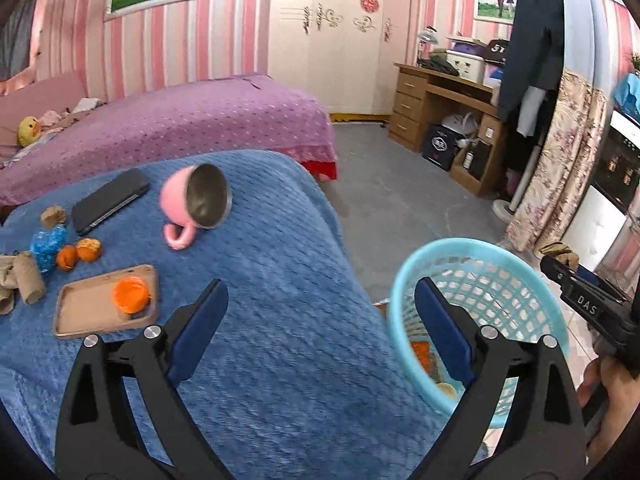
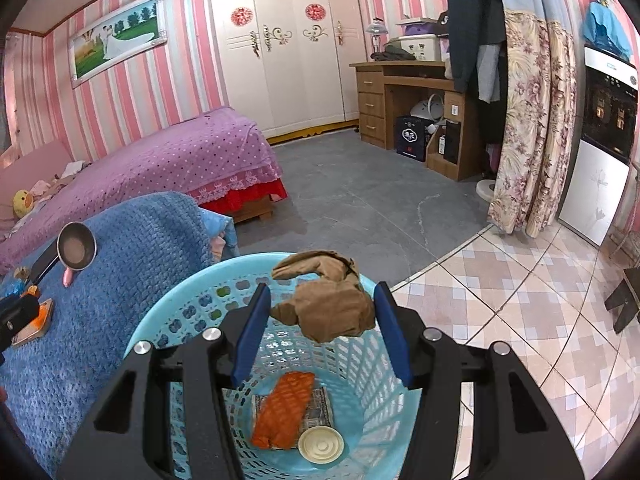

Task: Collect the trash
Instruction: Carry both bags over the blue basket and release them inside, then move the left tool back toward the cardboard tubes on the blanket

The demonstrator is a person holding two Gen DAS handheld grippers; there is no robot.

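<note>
The right gripper (image 2: pixel 320 330) is clasping crumpled brown paper (image 2: pixel 326 304) over the round turquoise plastic basket (image 2: pixel 192 292) at frame centre, while the left gripper (image 1: pixel 320 332) is hanging released; dropping near the rim risks missing.

Crumpled brown paper (image 2: pixel 326 308) hangs over the mouth of the light-blue mesh basket (image 2: pixel 192 300) on the floor, right of the blue-blanketed table; down inside lie an orange wrapper (image 2: pixel 286 408) and a round cream lid (image 2: pixel 321 445); far left on the blanket, orange peels (image 1: pixel 78 254), a blue wrapper (image 1: pixel 47 245), cardboard tubes (image 1: pixel 24 284) wait.
</note>
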